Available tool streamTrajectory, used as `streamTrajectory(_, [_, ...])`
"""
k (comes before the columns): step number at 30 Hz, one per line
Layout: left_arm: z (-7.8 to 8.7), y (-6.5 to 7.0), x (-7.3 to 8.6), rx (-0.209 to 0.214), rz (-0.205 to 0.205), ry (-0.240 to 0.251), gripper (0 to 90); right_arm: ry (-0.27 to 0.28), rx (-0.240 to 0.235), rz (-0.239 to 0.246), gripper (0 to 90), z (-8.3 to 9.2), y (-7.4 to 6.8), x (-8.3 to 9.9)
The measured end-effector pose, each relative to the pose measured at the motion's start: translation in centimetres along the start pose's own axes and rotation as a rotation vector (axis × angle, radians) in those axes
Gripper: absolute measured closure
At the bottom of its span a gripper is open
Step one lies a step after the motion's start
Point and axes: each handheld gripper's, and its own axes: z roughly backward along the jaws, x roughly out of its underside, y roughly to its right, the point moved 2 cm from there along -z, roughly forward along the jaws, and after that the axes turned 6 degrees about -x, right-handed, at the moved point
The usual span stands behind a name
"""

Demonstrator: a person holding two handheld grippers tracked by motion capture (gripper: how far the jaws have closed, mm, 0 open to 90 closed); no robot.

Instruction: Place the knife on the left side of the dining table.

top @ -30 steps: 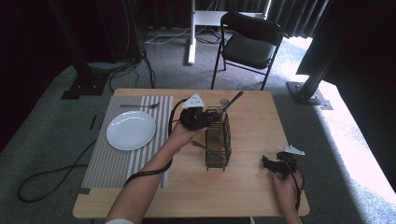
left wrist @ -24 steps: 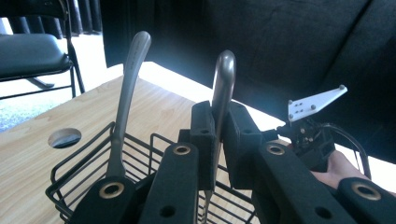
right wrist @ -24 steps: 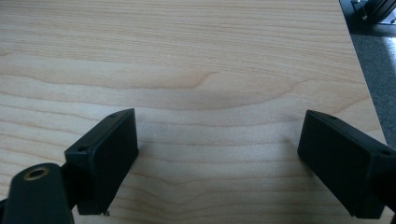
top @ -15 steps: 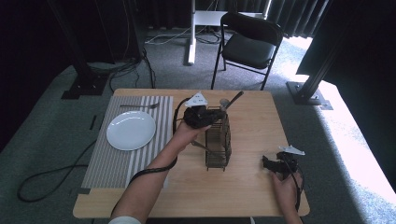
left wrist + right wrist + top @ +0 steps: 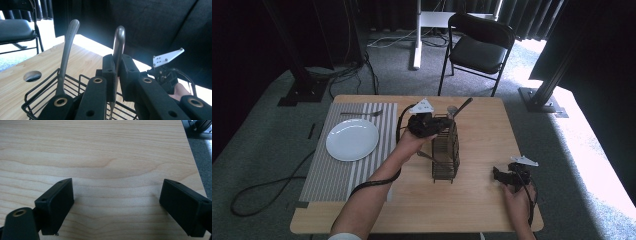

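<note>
The left gripper [image 5: 424,122] sits just above the middle of the high view, at the upper end of a black wire basket [image 5: 445,150] that stands on the wooden table [image 5: 482,200]. In the left gripper view its two black pads are clamped together on the flat metal handle of a utensil [image 5: 118,47], which rises upright through the centre of the frame with its rounded end pointing up. Whether it is a knife, fork or spoon I cannot tell, since the working end is hidden behind the jaws and down in the basket.

A second utensil handle [image 5: 66,55] stands to the left in that same view, leaning slightly, with its lower end inside the basket's wire rim [image 5: 40,96]. It is apart from the pads.

The right gripper [image 5: 511,175] rests at the lower right of the high view, low over the table and well apart from the basket. In the right gripper view its pads [image 5: 56,202] stand wide apart with bare wood grain between them, gripping nothing.

In the left half of the high view a striped grey placemat [image 5: 337,175] lies on the table with a white plate [image 5: 352,139] on it. A fork [image 5: 362,113] lies on the mat just above the plate. At the top of that view a black folding chair [image 5: 479,47] stands on the carpet beyond the table.
</note>
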Motion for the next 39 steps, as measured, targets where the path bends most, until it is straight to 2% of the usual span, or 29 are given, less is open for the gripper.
streamTrajectory(3, [0.4, 0.2, -0.3, -0.013, -0.008, 0.003, 83.9, 0.001, 0.0, -0.001, 11.6, 0.0, 0.0, 0.0])
streamTrajectory(5, [0.7, 0.1, -0.5, -0.007, 0.002, 0.01, 83.9, 0.001, 0.0, -0.001, 11.6, 0.0, 0.0, 0.0])
streamTrajectory(15, [2.4, 0.5, -1.8, -0.019, -0.022, 0.017, 83.9, 0.001, 0.0, -0.002, 11.6, 0.0, 0.0, 0.0])
streamTrajectory(24, [4.2, 1.4, -3.6, -0.035, -0.029, 0.053, 83.9, 0.001, 0.0, -0.003, 11.6, 0.0, 0.0, 0.0])
streamTrajectory(30, [5.7, 1.7, -4.6, -0.022, -0.013, 0.085, 83.9, -0.001, 0.0, -0.002, 11.6, 0.0, 0.0, 0.0])
streamTrajectory(39, [8.3, 2.3, -5.8, -0.053, -0.016, 0.131, 83.9, 0.0, 0.0, -0.003, 11.6, 0.0, 0.0, 0.0])
